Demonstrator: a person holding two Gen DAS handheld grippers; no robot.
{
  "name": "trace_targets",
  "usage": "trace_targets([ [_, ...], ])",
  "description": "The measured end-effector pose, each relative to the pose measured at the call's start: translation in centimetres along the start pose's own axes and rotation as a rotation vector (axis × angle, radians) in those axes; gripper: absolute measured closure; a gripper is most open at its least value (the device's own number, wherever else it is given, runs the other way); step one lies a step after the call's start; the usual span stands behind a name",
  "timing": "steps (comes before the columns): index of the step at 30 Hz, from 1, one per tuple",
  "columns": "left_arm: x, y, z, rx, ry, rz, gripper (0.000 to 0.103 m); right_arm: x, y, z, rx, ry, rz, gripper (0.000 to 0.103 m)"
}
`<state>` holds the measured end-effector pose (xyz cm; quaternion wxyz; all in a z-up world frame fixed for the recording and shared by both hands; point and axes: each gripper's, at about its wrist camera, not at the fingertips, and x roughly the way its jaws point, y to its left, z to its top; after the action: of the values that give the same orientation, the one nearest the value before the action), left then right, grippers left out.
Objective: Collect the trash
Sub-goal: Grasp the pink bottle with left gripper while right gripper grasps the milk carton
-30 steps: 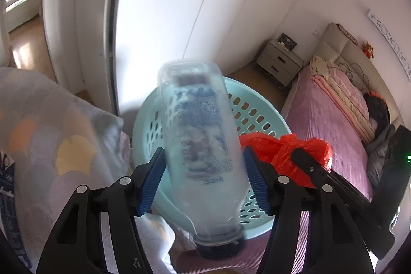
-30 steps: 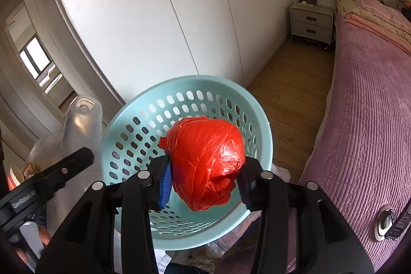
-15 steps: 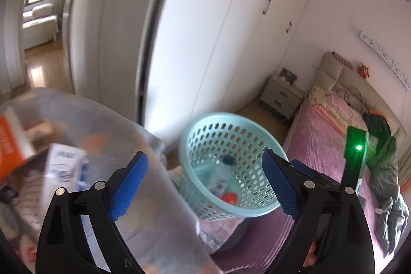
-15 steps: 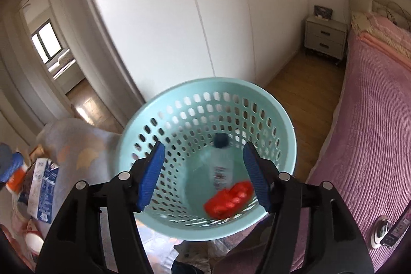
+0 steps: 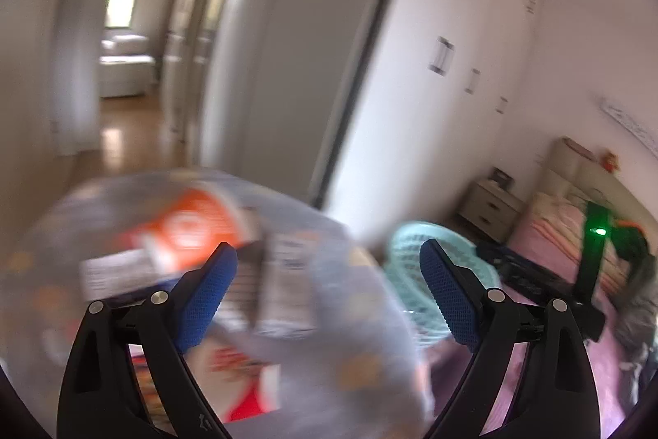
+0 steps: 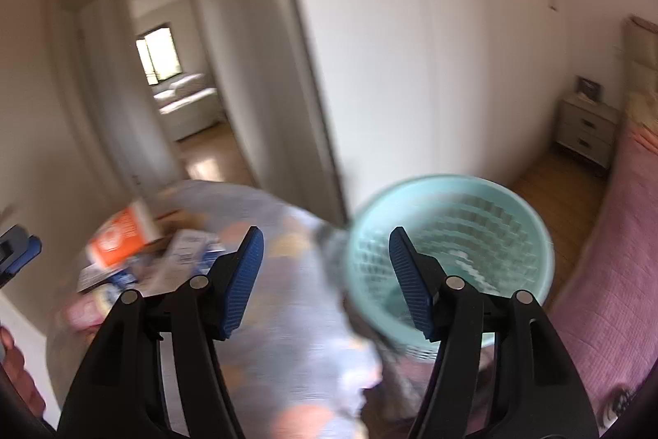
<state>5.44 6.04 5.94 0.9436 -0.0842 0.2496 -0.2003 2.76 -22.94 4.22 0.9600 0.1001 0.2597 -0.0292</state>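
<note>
Left wrist: my left tongs (image 5: 325, 291) spread wide, nothing between them; blurred trash pile (image 5: 193, 237) at 10 o'clock, teal basket (image 5: 411, 274) at 3 o'clock beside pink bed (image 5: 547, 229)

Right wrist: my right tongs (image 6: 323, 276) spread, empty; basket (image 6: 530, 229) at 3 o'clock, trash at 9 o'clock

Mint-green perforated plastic basket (image 6: 452, 233): round, upright, mouth open upward, standing near foot of bed beside white wardrobe; contents blurred, cannot tell. Also visible in left view (image 5: 415, 274), partly hidden.

Trash pile (image 6: 156, 254) left of basket, lying on pale patterned cloth: orange-and-white carton (image 6: 119, 237), tilted; white-and-blue printed packets (image 6: 185, 258) beside it, overlapping. Same carton (image 5: 193, 225) and packets (image 5: 288, 274) in left view, heavily motion-blurred.
</note>
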Motion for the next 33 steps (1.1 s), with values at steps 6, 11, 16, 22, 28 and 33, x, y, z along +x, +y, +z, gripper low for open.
trace_targets([
  [6, -3.6, 7.2, -0.4, -0.070, -0.008, 0.119, 0.014, 1.1, 6.1, -1.0, -0.087, 0.018, 0.093, 0.043],
  [11, -1.3, 12.4, -1.6, -0.056, 0.100, 0.187, 0.014, 4.1, 9.5, -2.1, -0.108, 0.105, 0.130, 0.043],
  [16, 2.7, 16.5, -3.0, -0.064, 0.237, 0.157, 0.016, 7.1, 12.2, -3.4, -0.138, 0.195, 0.150, 0.043],
  [22, 4.4, 16.8, -3.1, 0.050, 0.346, 0.083, 0.016, 10.3, 15.0, -4.1, -0.125, 0.267, 0.159, 0.028],
  [28, 3.9, 17.2, -4.5, 0.091, 0.460, 0.046, 0.021, 14.8, 16.6, -4.9, -0.100, 0.378, 0.118, 0.025],
  [33, 3.5, 17.0, -4.6, 0.117, 0.501, 0.050, 0.027, 15.7, 16.0, -5.6, -0.075, 0.407, 0.089, 0.032],
])
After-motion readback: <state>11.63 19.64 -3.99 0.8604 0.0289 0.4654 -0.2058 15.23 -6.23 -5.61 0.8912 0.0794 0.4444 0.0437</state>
